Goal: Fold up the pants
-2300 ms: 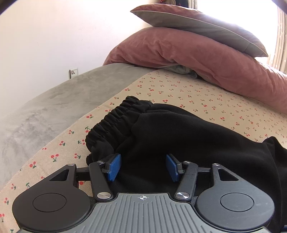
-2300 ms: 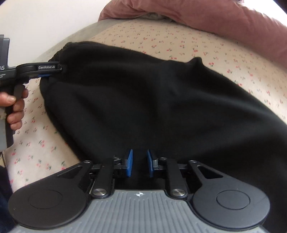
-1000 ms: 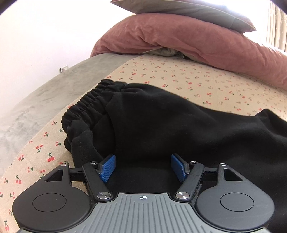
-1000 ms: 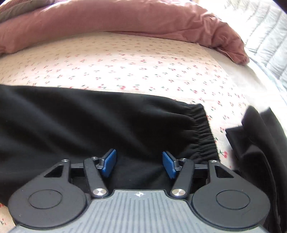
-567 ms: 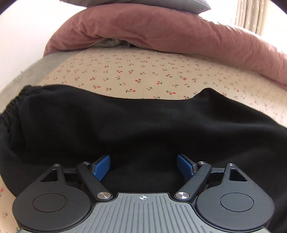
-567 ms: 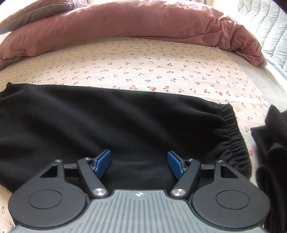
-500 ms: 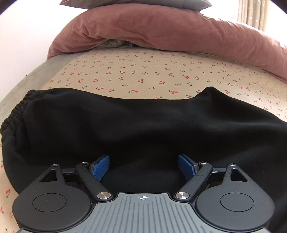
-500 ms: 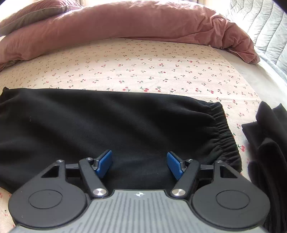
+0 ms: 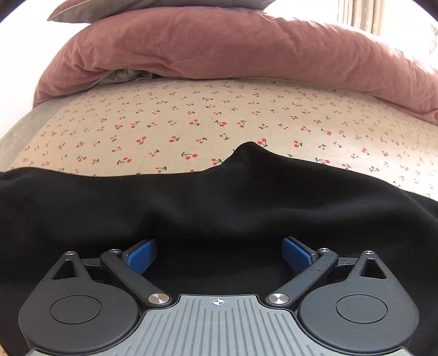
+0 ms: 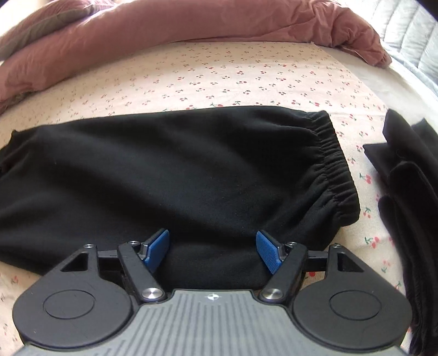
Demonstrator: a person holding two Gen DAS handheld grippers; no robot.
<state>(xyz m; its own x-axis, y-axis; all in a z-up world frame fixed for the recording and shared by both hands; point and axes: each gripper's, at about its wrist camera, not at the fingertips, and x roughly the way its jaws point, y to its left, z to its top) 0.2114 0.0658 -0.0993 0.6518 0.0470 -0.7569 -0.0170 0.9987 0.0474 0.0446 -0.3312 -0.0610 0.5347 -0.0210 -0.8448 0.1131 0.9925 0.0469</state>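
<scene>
Black pants [image 9: 219, 202] lie flat across a cherry-print bed sheet [image 9: 191, 120], folded lengthwise. In the left wrist view the crotch point pokes up at the far edge. My left gripper [image 9: 219, 253] hovers over the cloth, its jaws opening wide, blue pads [image 9: 139, 254] free of the fabric. In the right wrist view the pants [image 10: 178, 169] end in gathered elastic cuffs [image 10: 332, 169] at the right. My right gripper [image 10: 213, 250] is above the leg near the cuffs, jaws opening, nothing pinched between them.
A dusty-pink duvet [image 9: 232, 52] and a grey pillow [image 9: 82, 12] are heaped at the far side of the bed. A pile of folded black clothes [image 10: 410, 197] sits right of the cuffs. A grey blanket [image 9: 16, 128] borders the sheet at left.
The left gripper slid right along the pants, from the waistband end to the crotch area, and its jaws widened. The right gripper drifted slightly and opened a little more.
</scene>
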